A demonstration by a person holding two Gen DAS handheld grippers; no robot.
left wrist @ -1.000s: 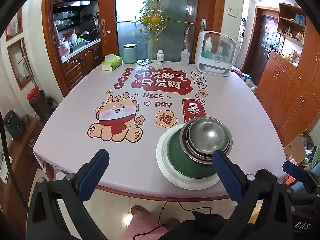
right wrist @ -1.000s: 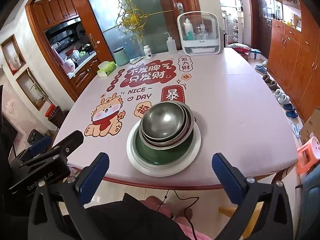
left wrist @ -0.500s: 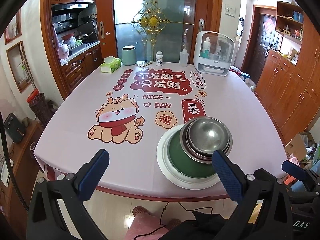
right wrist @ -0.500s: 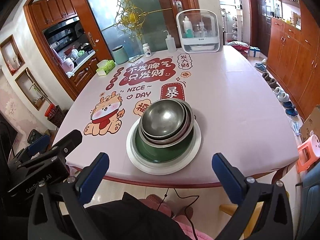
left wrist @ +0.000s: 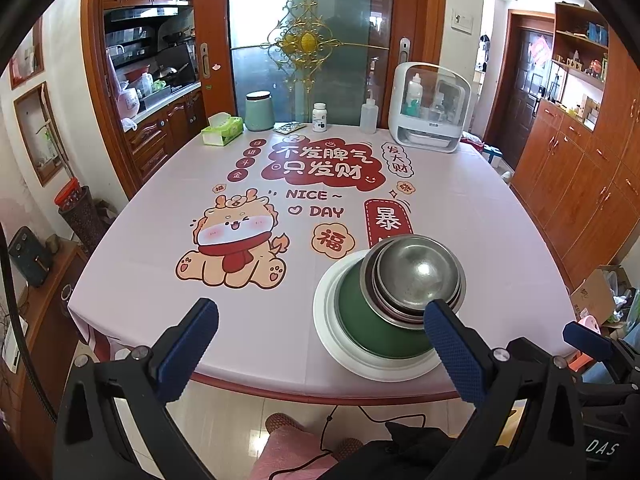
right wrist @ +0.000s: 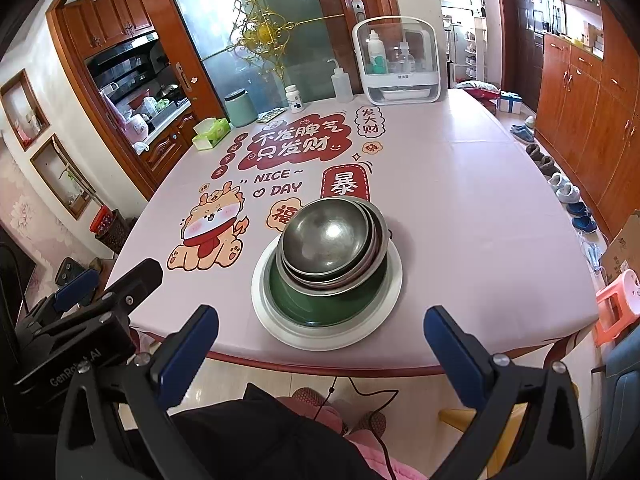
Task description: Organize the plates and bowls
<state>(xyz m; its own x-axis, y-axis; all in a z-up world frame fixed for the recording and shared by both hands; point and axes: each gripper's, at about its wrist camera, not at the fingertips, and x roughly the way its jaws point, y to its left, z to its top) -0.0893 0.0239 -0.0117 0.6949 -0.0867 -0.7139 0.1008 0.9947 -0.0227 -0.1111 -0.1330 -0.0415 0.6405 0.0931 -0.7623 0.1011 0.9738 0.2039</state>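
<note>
Steel bowls (right wrist: 332, 240) dull metal; green bowl (right wrist: 320, 308) glossy; plate (right wrist: 384, 304) smooth white; tablecloth (right wrist: 460, 216) matt

home dining room: table (left wrist: 460, 208), wooden cabinets (left wrist: 592, 184)

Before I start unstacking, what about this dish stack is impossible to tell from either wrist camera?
- How many steel bowls are nested: both views show only overlapping rims.
- Inside of the green bowl: covered by the steel bowls.
- Middle of the white plate: hidden under the green bowl.
- Left view: a gripper finger blocks the stack's near edge.
</note>
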